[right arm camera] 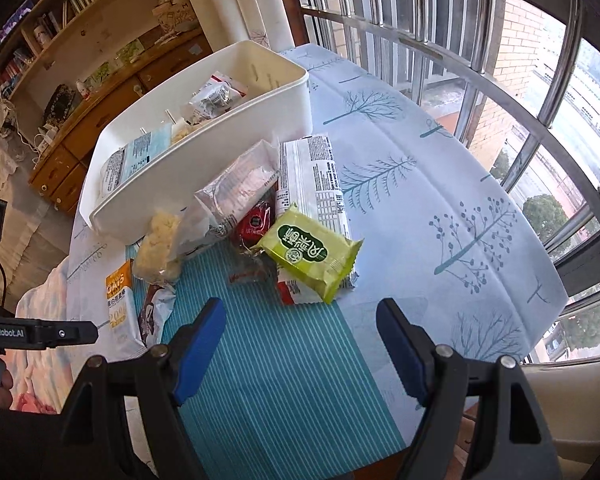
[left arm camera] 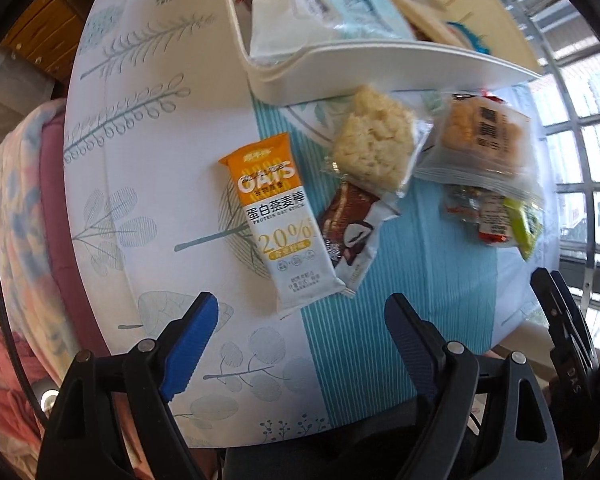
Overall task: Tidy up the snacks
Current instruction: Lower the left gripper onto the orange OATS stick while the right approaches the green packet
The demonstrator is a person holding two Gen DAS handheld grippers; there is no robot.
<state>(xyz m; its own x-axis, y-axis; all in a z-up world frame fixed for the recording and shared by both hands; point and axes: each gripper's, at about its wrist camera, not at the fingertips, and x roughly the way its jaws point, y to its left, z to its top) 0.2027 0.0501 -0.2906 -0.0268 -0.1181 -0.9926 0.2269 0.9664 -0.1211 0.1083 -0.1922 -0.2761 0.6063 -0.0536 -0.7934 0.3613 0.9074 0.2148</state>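
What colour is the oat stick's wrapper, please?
Orange above, white below on the oat stick; left wrist view.

1. We see a table [right arm camera: 440,184] under a white cloth printed with blue-green trees and a teal striped band.
2. A white bin [right arm camera: 204,172] stands on it.
3. Just beside the bin lie an oat bar [left arm camera: 280,220], a chocolate bar [left arm camera: 348,228], a rice cake [left arm camera: 376,144], a green packet [right arm camera: 312,252] and a white wrapper [right arm camera: 312,176].
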